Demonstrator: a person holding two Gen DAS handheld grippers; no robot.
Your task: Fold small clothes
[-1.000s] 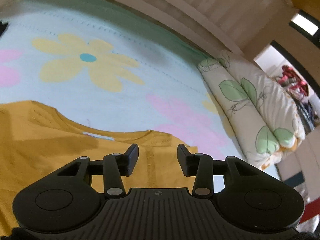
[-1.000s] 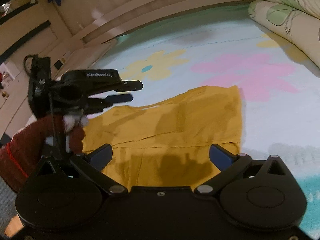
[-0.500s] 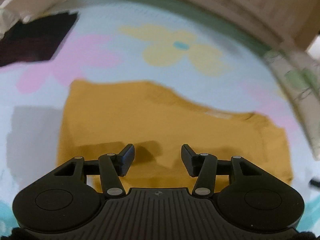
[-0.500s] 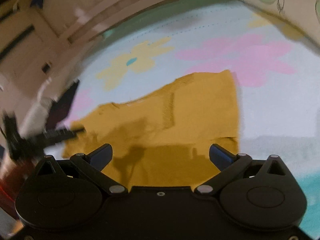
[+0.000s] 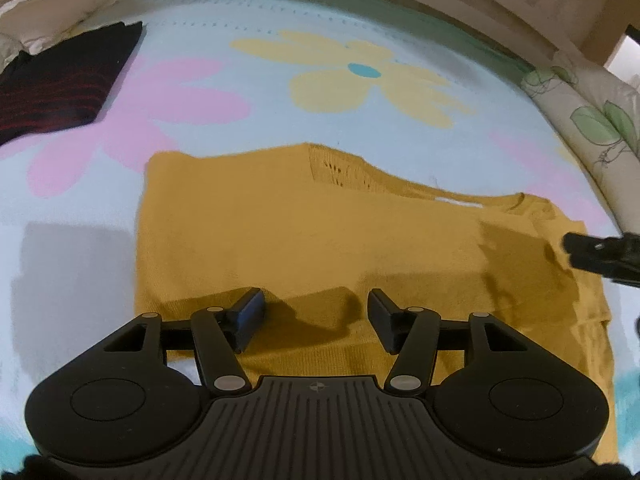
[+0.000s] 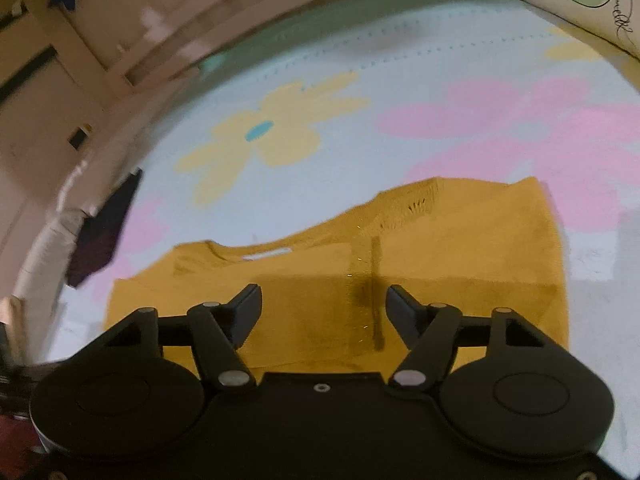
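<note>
A mustard-yellow knit top (image 5: 320, 232) lies partly folded and flat on a pale blue flowered bedcover (image 5: 260, 92); it also shows in the right wrist view (image 6: 440, 260). My left gripper (image 5: 316, 312) is open and empty, hovering just above the garment's near edge. My right gripper (image 6: 324, 308) is open and empty above the garment's near side; its fingertips (image 5: 600, 254) show at the right edge of the left wrist view over the garment's shoulder end.
A dark red-striped folded garment (image 5: 60, 84) lies at the far left of the bed, also in the right wrist view (image 6: 104, 232). Leaf-print pillows (image 5: 588, 120) line the right side. A wooden bed frame (image 6: 200, 40) runs along the far edge.
My left gripper swung left from the neckline to the garment's middle near edge. My right gripper's jaws narrowed from wide open, and it moved closer over the garment.
</note>
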